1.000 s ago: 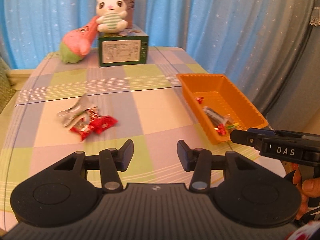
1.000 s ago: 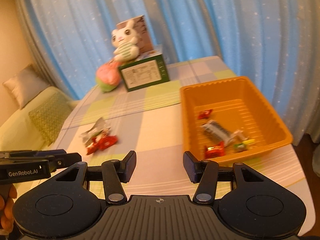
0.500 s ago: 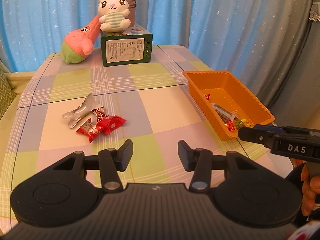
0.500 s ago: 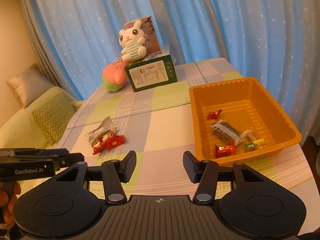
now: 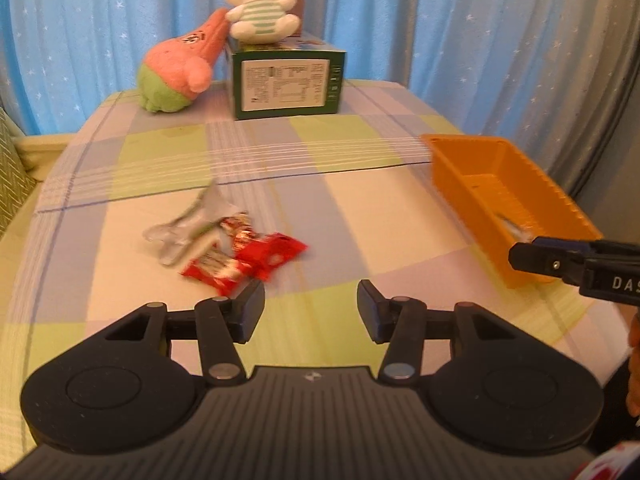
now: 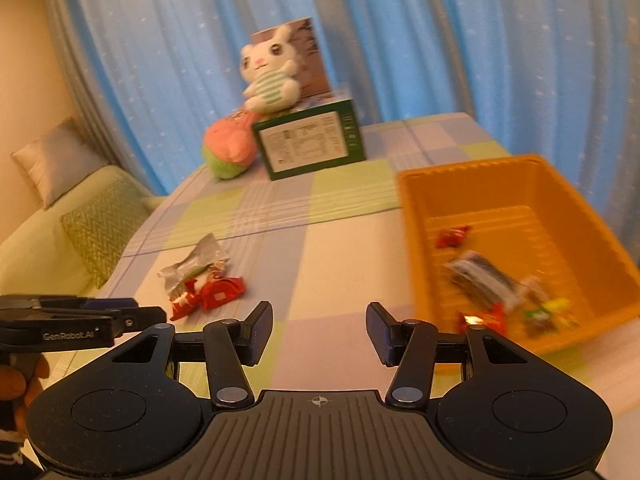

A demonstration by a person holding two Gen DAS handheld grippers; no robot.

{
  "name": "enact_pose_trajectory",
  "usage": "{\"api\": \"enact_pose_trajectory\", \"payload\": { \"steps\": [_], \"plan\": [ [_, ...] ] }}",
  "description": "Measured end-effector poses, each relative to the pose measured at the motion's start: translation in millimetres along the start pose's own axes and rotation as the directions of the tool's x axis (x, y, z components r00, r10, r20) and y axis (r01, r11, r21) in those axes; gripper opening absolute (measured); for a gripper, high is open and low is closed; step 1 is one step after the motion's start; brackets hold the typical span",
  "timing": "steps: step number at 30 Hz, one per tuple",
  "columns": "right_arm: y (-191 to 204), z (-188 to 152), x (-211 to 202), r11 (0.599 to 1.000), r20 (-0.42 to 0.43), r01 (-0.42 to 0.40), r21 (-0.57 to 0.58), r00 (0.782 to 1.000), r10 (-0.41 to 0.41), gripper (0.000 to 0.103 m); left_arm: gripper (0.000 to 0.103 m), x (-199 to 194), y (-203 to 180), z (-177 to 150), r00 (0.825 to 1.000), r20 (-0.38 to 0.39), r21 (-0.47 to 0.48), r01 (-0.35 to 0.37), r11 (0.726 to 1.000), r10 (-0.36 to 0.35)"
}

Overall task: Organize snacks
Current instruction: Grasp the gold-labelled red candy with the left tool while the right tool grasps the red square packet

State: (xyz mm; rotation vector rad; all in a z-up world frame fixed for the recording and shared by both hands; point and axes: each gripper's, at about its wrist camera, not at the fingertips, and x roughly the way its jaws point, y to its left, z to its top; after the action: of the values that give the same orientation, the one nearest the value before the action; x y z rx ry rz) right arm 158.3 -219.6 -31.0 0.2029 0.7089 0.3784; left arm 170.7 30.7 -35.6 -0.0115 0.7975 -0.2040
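A small heap of snack packets, red ones with a silver wrapper, lies on the checked tablecloth just ahead and left of my left gripper. Its jaws are opening and hold nothing. In the right wrist view the same heap lies left of centre. An orange tray on the right holds several packets. My right gripper hovers open and empty beside the tray's near left corner. The orange tray also shows at the right of the left wrist view.
At the table's far end a green box carries a white plush rabbit, with a pink and green plush beside it. Blue curtains hang behind. A sofa with cushions stands left of the table.
Both grippers have moved forward and down toward the table. The snack heap now sits closer to the left gripper, whose jaws stand slightly wider.
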Motion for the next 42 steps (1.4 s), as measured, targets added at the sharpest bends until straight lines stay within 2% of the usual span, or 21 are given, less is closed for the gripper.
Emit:
{"api": "enact_pose_trajectory", "payload": {
  "steps": [10, 13, 16, 18, 20, 22, 25, 28, 33, 38, 42],
  "plan": [
    [36.8, -2.1, 79.9, 0.989, -0.062, -0.068, -0.131, 0.996, 0.06, 0.052, 0.051, 33.8, 60.0, -6.3, 1.0, -0.021, -0.072, -0.019, 0.997, 0.018],
    [41.2, -5.4, 99.3, 0.988, -0.084, -0.071, -0.134, 0.995, 0.061, 0.052, 0.051, 46.0, 62.4, -2.9, 1.0, -0.026, -0.029, 0.007, 1.0, -0.008],
    [43.0, -9.3, 114.0, 0.989, -0.108, -0.066, -0.13, 0.993, 0.052, 0.052, 0.052, 62.4, 61.6, -0.7, 0.999, -0.044, 0.046, -0.012, 0.999, 0.014],
    [43.9, -11.1, 121.0, 0.989, -0.117, -0.066, -0.134, 0.992, 0.051, 0.052, 0.051, 71.6, 64.3, 1.8, 0.998, -0.061, 0.055, -0.015, 0.998, 0.018],
    [44.0, -12.3, 126.5, 0.988, -0.12, -0.066, -0.136, 0.992, 0.05, 0.052, 0.051, 76.7, 70.7, 5.1, 0.998, -0.067, 0.007, 0.02, 1.0, -0.019],
    [44.1, -12.5, 132.1, 0.988, -0.121, -0.066, -0.141, 0.991, 0.049, 0.052, 0.05, 80.8, 79.4, 8.7, 0.996, -0.064, -0.08, 0.053, 0.995, -0.058],
    [44.0, -12.0, 138.2, 0.989, -0.12, -0.065, -0.135, 0.992, 0.049, 0.052, 0.05, 84.6, 91.0, 12.8, 0.993, -0.056, -0.211, 0.09, 0.973, -0.104],
    [45.4, -10.1, 141.2, 0.989, -0.113, -0.065, -0.132, 0.992, 0.05, 0.052, 0.047, 92.0, 93.8, 14.6, 0.995, -0.075, -0.239, 0.041, 0.97, -0.06],
    [52.4, -4.6, 146.6, 0.986, -0.1, -0.076, -0.146, 0.993, 0.061, 0.052, 0.029, 101.7, 98.9, 8.5, 0.994, -0.11, -0.258, -0.003, 0.966, -0.026],
    [64.9, -1.5, 157.0, 0.975, -0.103, -0.113, -0.19, 0.99, 0.095, 0.052, 0.024, 95.1, 98.2, 5.8, 0.993, -0.115, -0.191, -0.048, 0.981, 0.026],
    [67.4, 1.7, 164.5, 0.985, -0.118, -0.141, -0.096, 0.985, 0.129, 0.052, 0.023, 89.6, 102.1, 5.4, 0.992, -0.113, -0.178, -0.071, 0.981, 0.052]
  ]
}}
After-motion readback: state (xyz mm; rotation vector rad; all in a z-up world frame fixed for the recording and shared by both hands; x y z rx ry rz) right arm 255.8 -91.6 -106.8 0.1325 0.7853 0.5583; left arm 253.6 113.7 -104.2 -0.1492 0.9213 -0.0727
